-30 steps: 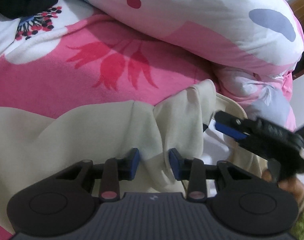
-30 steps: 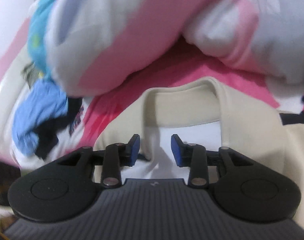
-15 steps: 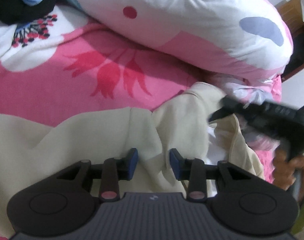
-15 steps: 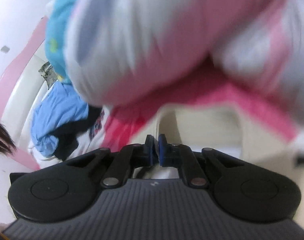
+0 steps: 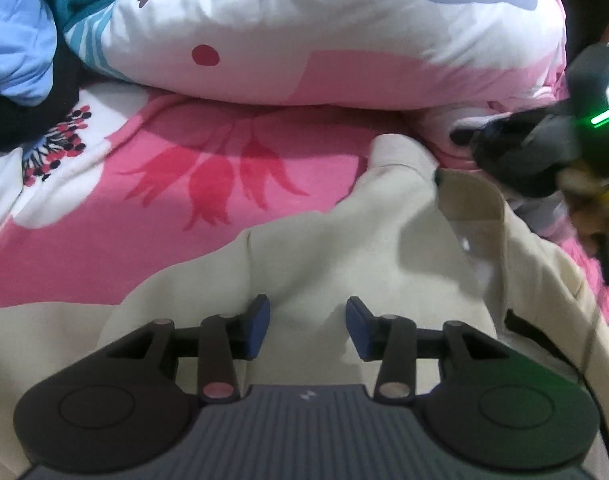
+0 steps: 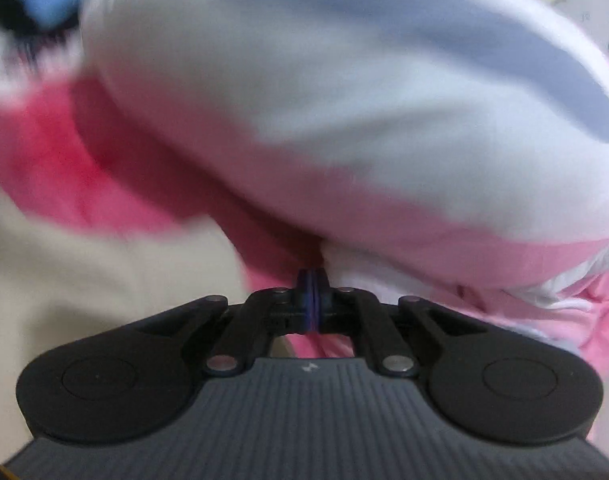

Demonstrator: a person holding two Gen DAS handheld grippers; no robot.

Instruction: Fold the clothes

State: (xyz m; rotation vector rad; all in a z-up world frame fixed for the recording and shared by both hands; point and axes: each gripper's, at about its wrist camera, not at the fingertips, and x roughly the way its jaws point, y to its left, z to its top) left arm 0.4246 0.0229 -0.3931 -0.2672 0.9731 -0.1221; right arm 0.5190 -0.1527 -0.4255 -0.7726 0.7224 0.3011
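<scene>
Two grippers in view. Left gripper (image 5: 306,328): jaws wide apart, nothing between them, hovering over cream garment (image 5: 344,248), which lies spread on pink floral bedsheet (image 5: 144,208) below rolled duvet (image 5: 324,40). Right gripper (image 6: 313,300): jaws pressed together; view blurred, cannot tell if fabric is pinched.

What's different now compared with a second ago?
The right gripper closed at the shirt's collar, then swung away toward the duvet; whether it holds cloth is unclear. The bunched shirt now lies flatter. The left gripper stays open over it.
</scene>
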